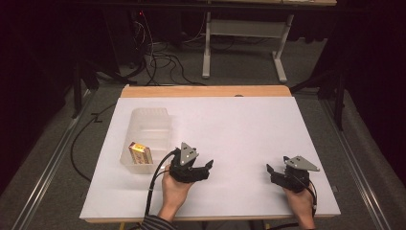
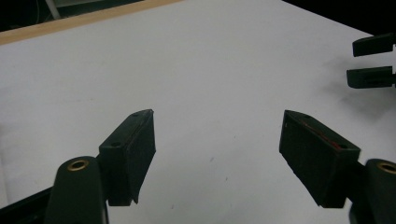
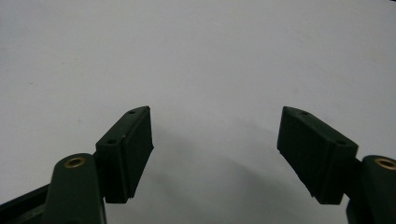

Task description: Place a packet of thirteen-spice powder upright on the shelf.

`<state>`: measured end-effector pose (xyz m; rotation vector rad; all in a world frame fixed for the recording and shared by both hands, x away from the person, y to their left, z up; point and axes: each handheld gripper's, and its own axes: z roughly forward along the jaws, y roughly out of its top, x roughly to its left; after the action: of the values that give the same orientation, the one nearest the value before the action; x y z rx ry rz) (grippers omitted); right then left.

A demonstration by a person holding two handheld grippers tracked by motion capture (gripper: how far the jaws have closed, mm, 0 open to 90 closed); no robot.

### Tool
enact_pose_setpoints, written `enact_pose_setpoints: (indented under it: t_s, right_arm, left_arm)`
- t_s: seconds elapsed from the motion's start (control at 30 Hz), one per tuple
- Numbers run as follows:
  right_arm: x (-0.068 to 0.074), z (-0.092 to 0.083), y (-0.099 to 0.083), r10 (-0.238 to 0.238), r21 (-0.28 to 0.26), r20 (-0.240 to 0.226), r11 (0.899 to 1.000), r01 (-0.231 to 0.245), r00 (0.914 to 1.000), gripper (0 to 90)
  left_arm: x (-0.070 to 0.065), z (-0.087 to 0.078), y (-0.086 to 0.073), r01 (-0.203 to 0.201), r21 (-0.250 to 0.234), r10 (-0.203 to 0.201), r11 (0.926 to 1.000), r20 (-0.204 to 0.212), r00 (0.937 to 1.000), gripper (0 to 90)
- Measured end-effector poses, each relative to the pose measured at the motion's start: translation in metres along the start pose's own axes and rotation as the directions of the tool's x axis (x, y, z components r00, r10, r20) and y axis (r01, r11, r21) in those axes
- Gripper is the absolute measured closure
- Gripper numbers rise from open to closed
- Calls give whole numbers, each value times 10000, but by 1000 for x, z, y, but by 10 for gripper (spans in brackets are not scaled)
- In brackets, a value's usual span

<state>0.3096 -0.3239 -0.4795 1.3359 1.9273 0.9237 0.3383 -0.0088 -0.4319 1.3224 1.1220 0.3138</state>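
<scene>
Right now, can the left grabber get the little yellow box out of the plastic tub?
Probably yes. The left gripper is open, holds nothing, and sits just beside the clear tub. The yellow box stands at the tub's near end with nothing over it. The gripper points away, so it must turn and come from above.

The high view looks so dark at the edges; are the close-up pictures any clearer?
High view: the white table is lit, the surroundings dim. Left gripper view: the fingers look soft and close, a faint shadow under the right gripper. Right gripper view: soft shadow beneath the fingers.

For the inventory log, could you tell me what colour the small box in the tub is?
Yellow box; high view shows it best.
</scene>
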Motion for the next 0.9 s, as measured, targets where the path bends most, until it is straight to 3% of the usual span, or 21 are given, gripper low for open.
enact_pose_setpoints:
  t_s: [0.3, 0.9]
  right_arm:
    - [0, 0, 0, -14, 5, -2, 10000, 14, 10000, 271]
    - [0, 0, 0, -12, 5, 8, 10000, 12, 10000, 271]
  left_arm:
    - [1, 6, -9, 217, 206, -216, 9996, -13, 9998, 275]
    - [-1, 16, -24, 177, 415, -181, 9990, 93, 9998, 277]
